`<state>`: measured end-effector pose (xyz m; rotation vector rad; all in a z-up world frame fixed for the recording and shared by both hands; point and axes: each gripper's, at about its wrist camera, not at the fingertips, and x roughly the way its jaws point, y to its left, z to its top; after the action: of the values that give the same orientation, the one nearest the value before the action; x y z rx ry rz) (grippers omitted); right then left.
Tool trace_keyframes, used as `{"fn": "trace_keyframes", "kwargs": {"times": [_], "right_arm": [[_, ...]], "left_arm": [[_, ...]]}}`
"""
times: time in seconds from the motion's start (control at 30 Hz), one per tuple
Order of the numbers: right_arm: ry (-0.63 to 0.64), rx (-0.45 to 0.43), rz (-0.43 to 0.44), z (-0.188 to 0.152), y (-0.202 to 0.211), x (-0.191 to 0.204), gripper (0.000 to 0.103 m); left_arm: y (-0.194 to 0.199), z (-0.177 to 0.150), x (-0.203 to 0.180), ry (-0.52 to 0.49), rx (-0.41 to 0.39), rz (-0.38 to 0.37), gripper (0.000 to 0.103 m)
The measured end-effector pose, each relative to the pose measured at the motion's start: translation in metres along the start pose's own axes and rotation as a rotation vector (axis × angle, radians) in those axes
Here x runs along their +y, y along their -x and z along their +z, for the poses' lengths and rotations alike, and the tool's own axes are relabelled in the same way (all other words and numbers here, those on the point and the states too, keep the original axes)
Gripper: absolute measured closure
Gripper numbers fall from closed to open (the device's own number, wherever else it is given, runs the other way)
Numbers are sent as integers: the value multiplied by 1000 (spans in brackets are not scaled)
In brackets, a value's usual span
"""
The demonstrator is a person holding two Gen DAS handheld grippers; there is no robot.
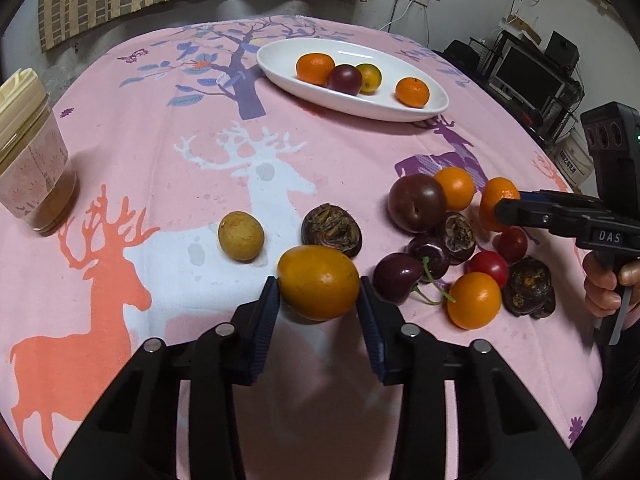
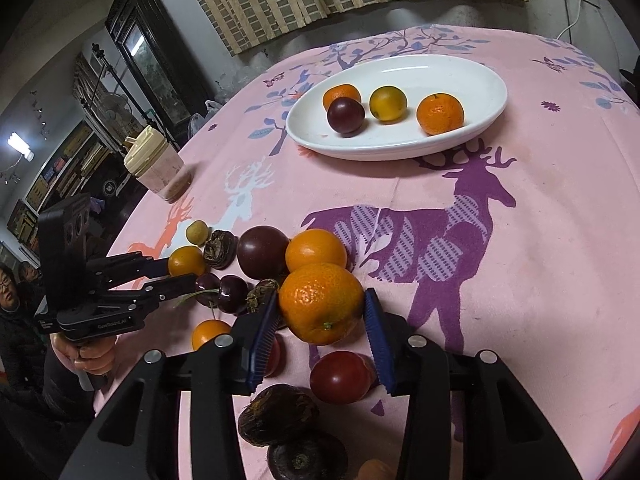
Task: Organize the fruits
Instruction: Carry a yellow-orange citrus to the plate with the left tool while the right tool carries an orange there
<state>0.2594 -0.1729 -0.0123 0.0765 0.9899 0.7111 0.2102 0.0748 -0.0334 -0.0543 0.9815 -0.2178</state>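
Gleaming smooth orange-yellow kumquat [image 1: 319, 282], seemingly clamped, left tongs [image 1: 319, 302]

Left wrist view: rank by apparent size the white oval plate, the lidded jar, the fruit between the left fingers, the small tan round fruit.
1. white oval plate
2. lidded jar
3. yellow-orange fruit; it is nearest the camera, which inflates it
4. small tan fruit

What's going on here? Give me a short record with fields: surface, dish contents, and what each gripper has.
surface: pink deer-print tablecloth
dish: white oval plate holding four fruits, two mandarins, a dark plum, a yellow-green citrus
left gripper: pads against a yellow-orange kumquat
right gripper: closed on a mandarin
loose fruit: pile beside the grippers
other: lidded jar
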Motion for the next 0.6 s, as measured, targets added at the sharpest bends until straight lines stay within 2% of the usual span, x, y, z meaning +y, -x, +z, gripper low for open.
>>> {"fn": "trace_keyframes", "kwargs": {"times": [0.07,0.17,0.27,0.33,0.47,0.6], "right_arm": [[14,-13,-2,1,2,1,59],[7,-46,16,6,9,-1,59],[-17,-97,29,23,18,-7,60],[-26,-141,8,41,20,-11,60],[-42,-206,-79,81,8,-22,60],[-61,-209,-107,109,-16,-32,60]], "left_arm": [[4,0,-1,-13,-4,12,64],[21,13,1,-39,-27,-19,64],[36,46,-2,-90,-82,-20,64],[38,74,-7,-114,-116,-25,64],[11,136,-18,-110,-136,-51,64],[-36,177,-24,-99,-96,-33,64]]}}
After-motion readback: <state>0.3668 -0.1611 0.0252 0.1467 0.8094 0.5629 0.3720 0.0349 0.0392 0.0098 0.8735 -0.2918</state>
